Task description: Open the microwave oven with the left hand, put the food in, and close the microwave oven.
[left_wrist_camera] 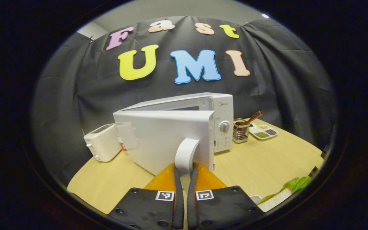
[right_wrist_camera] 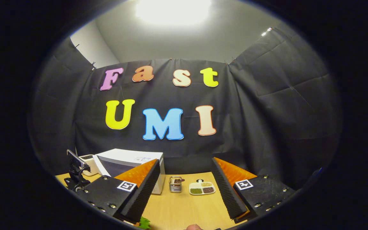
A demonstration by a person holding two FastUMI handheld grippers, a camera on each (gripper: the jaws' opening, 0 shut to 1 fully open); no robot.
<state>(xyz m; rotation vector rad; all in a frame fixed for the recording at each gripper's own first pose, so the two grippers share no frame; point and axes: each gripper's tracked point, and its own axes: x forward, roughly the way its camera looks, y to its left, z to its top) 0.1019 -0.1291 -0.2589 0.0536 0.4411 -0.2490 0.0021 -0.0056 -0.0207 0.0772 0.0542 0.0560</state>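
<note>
Two grippers work around the microwave oven [left_wrist_camera: 200, 110], a white, smooth-sided box with rounded corners that stands on a pale wooden table [left_wrist_camera: 260, 163]. In the left gripper view, the left gripper [left_wrist_camera: 184, 171] has its fingers pinched together on the curved white door handle [left_wrist_camera: 185, 153], a glossy arched strap on the free edge of the microwave door [left_wrist_camera: 164, 140]. The door is a flat matte panel, swung partly away from the oven body so that a gap shows at its top edge. On the oven's control strip, right of the door, sits a round dial [left_wrist_camera: 224, 126].

Left of the microwave oven stands a small white toaster [left_wrist_camera: 102, 142] with soft, rounded edges. Right of the oven is a wire-mesh metal holder [left_wrist_camera: 241, 130] with a brown spoon leaning in it, and beyond that a white divided dish [left_wrist_camera: 263, 131] of green and dark grains. Nearer than the oven, at the right edge of the table, lies the food [left_wrist_camera: 286, 191]: a slice of pale bread with green leaves on it.

In the right gripper view, the right gripper [right_wrist_camera: 184, 191] hangs above the table with its ribbed fingers [right_wrist_camera: 225, 188] spread wide and nothing between them; the oven [right_wrist_camera: 129, 161] sits behind its left finger. Black creased cloth walls the booth behind the oven, under a plain grey ceiling with a bright light.
</note>
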